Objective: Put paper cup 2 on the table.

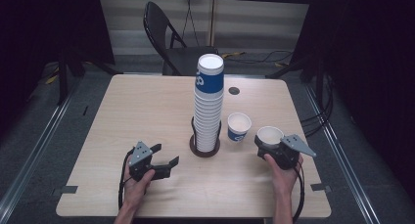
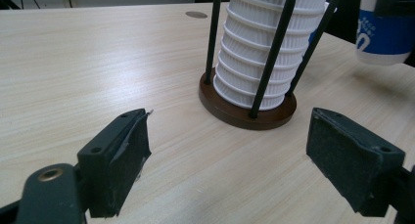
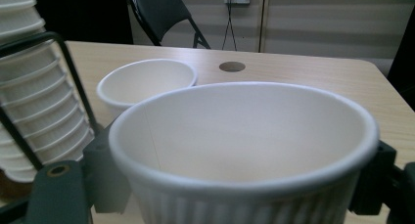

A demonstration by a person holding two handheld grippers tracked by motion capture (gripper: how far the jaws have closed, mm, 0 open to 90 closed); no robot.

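A tall stack of white ribbed paper cups (image 1: 209, 106), its top cup banded blue, stands in a black wire holder on a round brown base (image 1: 204, 149) at the table's middle. To its right a single blue-and-white cup (image 1: 239, 126) stands upright. My right gripper (image 1: 268, 145) is shut on another such cup (image 1: 270, 133), held upright to the right of that one; its white inside (image 3: 244, 131) sits between the jaws. That held cup (image 2: 384, 28) hangs a little above the table. My left gripper (image 1: 165, 154) rests open to the left of the holder, nothing between its pads (image 2: 120, 160).
The light wooden table (image 1: 147, 106) has a round cable hole (image 1: 234, 91) behind the cups. A black folding chair (image 1: 169, 35) stands beyond the far edge. Cables trail on the floor at the right. Dark curtains flank both sides.
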